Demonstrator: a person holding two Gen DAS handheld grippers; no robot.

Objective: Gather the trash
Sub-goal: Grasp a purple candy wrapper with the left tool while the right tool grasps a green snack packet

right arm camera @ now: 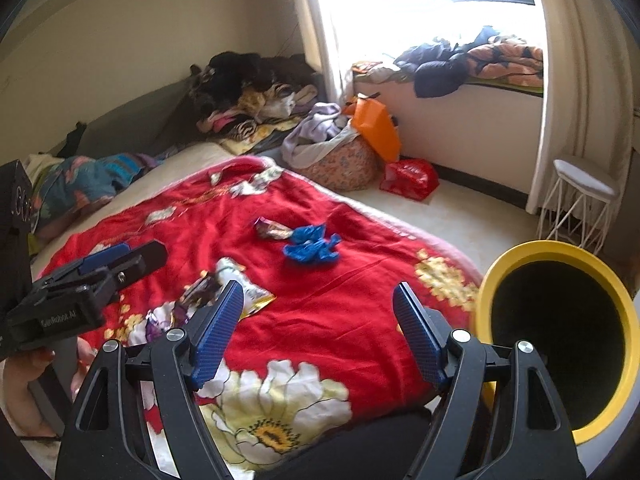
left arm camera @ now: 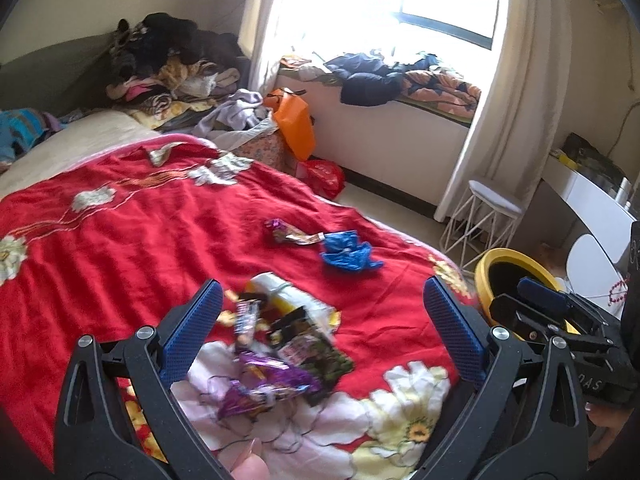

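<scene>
— What lies around the bed?
— A red floral blanket [left arm camera: 120,248] covers it; a white stool [right arm camera: 580,196] stands by the curtain, and the yellow bin [right arm camera: 560,344] sits at the bed's corner.
— The grippers?
— The left gripper [left arm camera: 320,320] hovers spread over crumpled snack wrappers [left arm camera: 280,356]; the right gripper [right arm camera: 318,328] hangs spread beside the bin. A blue wrapper [right arm camera: 310,244] lies mid-blanket.

A red floral blanket [left arm camera: 120,240] covers the bed. Heaped clothes [left arm camera: 168,64] sit at the bed's far corner by the wall. An orange bag [left arm camera: 294,124] and red bag [left arm camera: 324,176] lie below the window ledge, a white wire stool [left arm camera: 486,216] near the curtain [left arm camera: 516,92]
</scene>
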